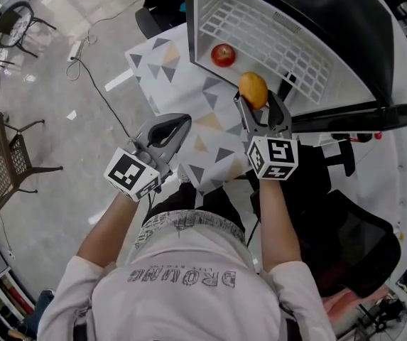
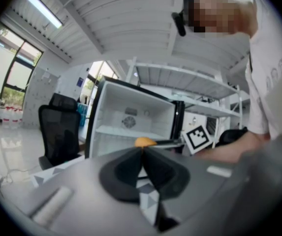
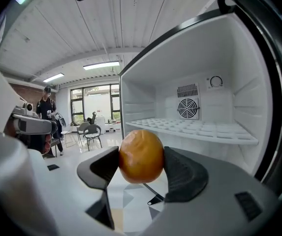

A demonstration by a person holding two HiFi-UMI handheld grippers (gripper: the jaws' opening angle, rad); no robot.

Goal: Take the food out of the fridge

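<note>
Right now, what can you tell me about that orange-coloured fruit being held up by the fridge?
The orange is round, slightly oval, with a dull yellow-orange, faintly mottled skin, and it looks whole and unpeeled. It is clamped by its sides between the dark pads of the right tongs and held in the air, touching nothing else. It sits just in front of the open fridge, above the patterned tablecloth.

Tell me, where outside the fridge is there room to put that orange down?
The patterned tablecloth looks bare: a wide patch to the left of the fridge opening, beyond the left gripper, and a strip between the two grippers. The fridge shelf holds only the apple. The right gripper, shut on the orange, crowds its front edge.
</note>
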